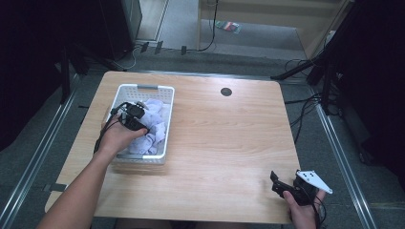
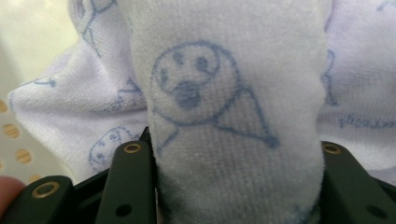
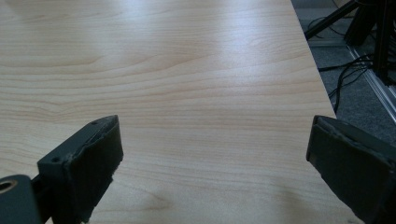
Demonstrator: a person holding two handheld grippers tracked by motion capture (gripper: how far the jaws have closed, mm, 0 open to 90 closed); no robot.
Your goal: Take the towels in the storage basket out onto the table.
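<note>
Wooden table point(image 1: 219, 138): left gripper point(image 1: 135, 118) pinches a white, blue-doodled towel point(image 2: 233, 116) in the basket point(image 1: 143, 89); right gripper point(image 3: 212, 154) gapes wide.

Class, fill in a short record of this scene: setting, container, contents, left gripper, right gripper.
setting: wooden table, person seated at the near edge
container: white basket on the left part of the table
contents: pale cloth with blue printed drawings, bunched in the basket
left gripper: inside the basket, jaws shut on a fold of the cloth
right gripper: jaws open above bare table near the front right corner, nothing between them
</note>
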